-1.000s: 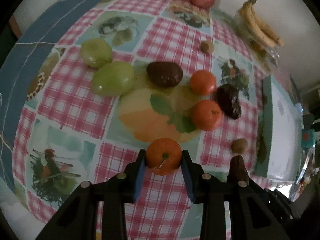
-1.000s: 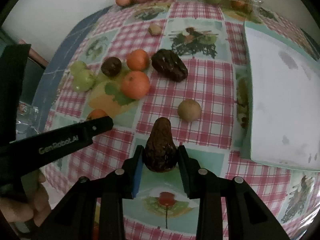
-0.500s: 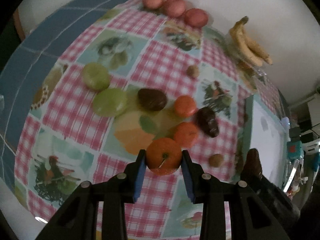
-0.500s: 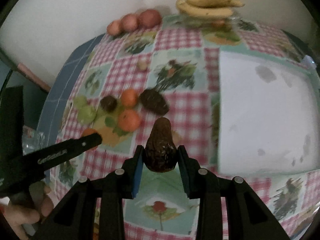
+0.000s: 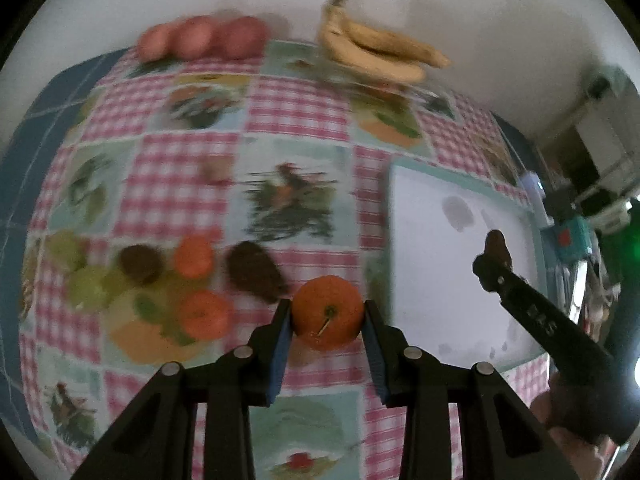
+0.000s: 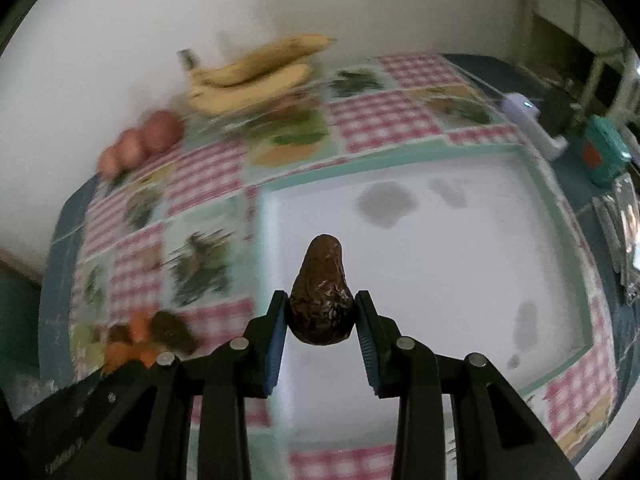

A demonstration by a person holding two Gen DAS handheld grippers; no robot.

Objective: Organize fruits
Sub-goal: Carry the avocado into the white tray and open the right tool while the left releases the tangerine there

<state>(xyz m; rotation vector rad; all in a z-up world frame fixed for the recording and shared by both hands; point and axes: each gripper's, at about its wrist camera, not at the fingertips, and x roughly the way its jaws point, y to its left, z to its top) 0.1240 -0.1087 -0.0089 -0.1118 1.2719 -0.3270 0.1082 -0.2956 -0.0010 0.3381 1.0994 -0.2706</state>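
My left gripper [image 5: 327,320] is shut on an orange tangerine [image 5: 327,312], held above the checked tablecloth just left of the white tray [image 5: 452,280]. My right gripper [image 6: 321,316] is shut on a dark brown avocado [image 6: 321,300] and holds it over the tray [image 6: 420,240]; it also shows in the left wrist view [image 5: 496,256]. On the cloth lie two more tangerines [image 5: 194,256], two dark avocados [image 5: 256,276] and green fruits [image 5: 86,286].
Bananas [image 5: 376,52] and three red apples [image 5: 200,38] lie at the back by the wall. A teal device [image 6: 604,152] and clutter stand right of the tray. The table's blue edge [image 5: 24,128] runs along the left.
Both grippers have lifted and swung right toward the tray, each still holding its fruit. The right gripper now hangs over the tray instead of the cloth.
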